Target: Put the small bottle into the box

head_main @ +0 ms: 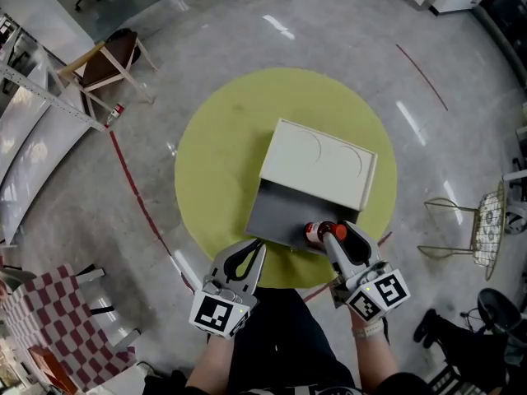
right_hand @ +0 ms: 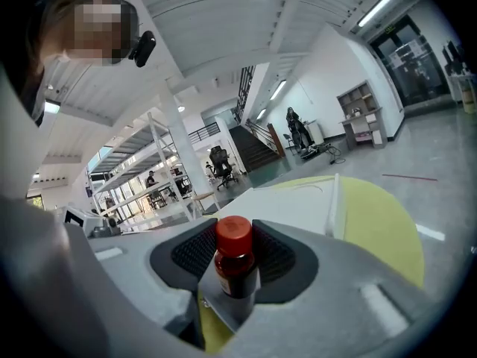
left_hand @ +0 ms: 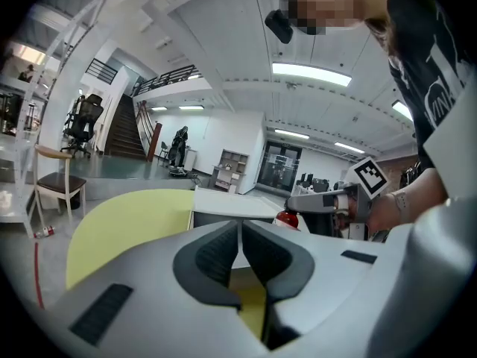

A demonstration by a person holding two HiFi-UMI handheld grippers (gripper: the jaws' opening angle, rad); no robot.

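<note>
Counting one small bottle (right_hand: 236, 263), one box (head_main: 317, 164), one round yellow table (head_main: 214, 155) and two grippers. The right gripper (head_main: 327, 231) pinches the bottle between its pads, red cap poking clear above them, dark red-brown body below, right at the near edge of the box's grey open tray just ahead of its tips. The left gripper (head_main: 249, 252) has its jaws pressed together on nothing, with the box just ahead and to its right.
</note>
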